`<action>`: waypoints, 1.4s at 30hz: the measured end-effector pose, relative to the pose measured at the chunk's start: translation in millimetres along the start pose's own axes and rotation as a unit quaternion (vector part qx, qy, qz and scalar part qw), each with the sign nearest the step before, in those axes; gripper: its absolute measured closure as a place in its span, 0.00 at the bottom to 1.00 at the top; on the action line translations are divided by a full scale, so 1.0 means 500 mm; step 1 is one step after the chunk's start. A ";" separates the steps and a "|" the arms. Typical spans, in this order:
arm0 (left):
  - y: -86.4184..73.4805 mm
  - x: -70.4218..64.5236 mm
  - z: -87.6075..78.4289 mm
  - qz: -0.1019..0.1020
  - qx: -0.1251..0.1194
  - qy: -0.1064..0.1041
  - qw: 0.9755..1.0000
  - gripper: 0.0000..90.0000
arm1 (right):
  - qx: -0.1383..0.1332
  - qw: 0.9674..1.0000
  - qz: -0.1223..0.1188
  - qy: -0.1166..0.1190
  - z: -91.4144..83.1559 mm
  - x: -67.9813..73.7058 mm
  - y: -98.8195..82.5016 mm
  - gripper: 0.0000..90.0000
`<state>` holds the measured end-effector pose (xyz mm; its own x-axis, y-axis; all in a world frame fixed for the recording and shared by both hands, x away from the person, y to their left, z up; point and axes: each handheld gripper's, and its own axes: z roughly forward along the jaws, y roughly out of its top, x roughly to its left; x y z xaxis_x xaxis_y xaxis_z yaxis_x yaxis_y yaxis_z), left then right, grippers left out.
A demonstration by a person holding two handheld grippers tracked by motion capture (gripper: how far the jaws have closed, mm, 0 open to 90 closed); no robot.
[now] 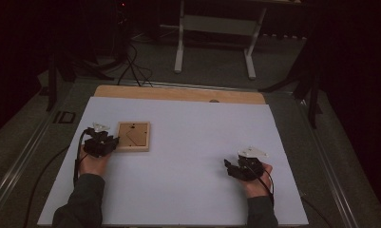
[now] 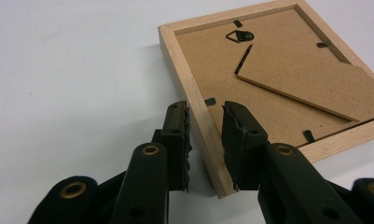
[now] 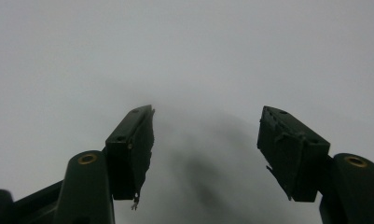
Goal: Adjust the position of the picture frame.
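Right gripper (image 1: 232, 167) sits low on the white table sheet (image 1: 193, 156), near the person's edge at the right, jaws spread wide, nothing between them; right gripper view has both black jaws over bare sheet. Left gripper (image 1: 111, 141) is at the left, a bit farther up the sheet, at the wooden picture frame (image 1: 133, 136). In the left gripper view its jaws straddle the frame's pale wood side rail (image 2: 199, 122), one pad outside, one inside over the backing board; the right pad looks against the rail, a thin gap shows at the left pad, so a firm grip cannot be told. Frame lies face down, flat, brown backing board (image 2: 287, 79) up, hanger tab (image 2: 239, 36) and small black clips visible. Beyond the sheet: a strip of wooden tabletop (image 1: 178, 93), then dark floor with cables (image 1: 131, 66) and a white stand (image 1: 216, 28).
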<state>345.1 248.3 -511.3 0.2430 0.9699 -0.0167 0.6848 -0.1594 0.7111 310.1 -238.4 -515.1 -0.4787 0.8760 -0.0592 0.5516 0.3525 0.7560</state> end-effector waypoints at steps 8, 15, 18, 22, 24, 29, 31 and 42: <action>0.000 0.001 0.000 -0.003 0.001 -0.006 1.000 0.78 | 0.000 1.000 0.000 0.001 0.002 0.000 0.000 0.40; 0.000 0.001 0.001 -0.001 0.000 -0.015 1.000 0.85 | 0.000 1.000 0.000 0.000 0.000 -0.001 0.000 0.40; 0.001 0.001 0.001 -0.003 0.000 -0.015 1.000 0.88 | 0.000 1.000 -0.001 0.001 0.001 0.000 0.000 0.40; 0.001 0.001 0.002 0.001 0.000 -0.015 1.000 0.88 | 0.000 1.000 -0.002 0.002 0.003 0.001 0.001 0.40; 0.001 0.001 0.002 0.002 0.000 -0.016 1.000 0.88 | 0.000 1.000 -0.003 0.002 0.003 0.001 0.001 0.40; 0.009 -0.012 0.006 0.019 0.005 -0.019 1.000 0.89 | -0.001 1.000 -0.002 0.003 0.003 0.001 0.002 0.40; 0.013 -0.022 0.010 0.027 0.004 -0.023 0.999 0.89 | -0.002 1.000 -0.001 0.004 0.002 0.001 0.002 0.40; 0.025 -0.072 0.025 0.057 0.000 -0.051 0.997 0.90 | -0.008 1.000 0.002 0.003 -0.001 -0.001 0.002 0.40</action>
<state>353.3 209.2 -510.6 0.3876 0.9218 -0.0075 0.6483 -0.2668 0.7131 310.7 -238.8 -514.0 -0.4806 0.8753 -0.0530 0.5422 0.3441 0.7665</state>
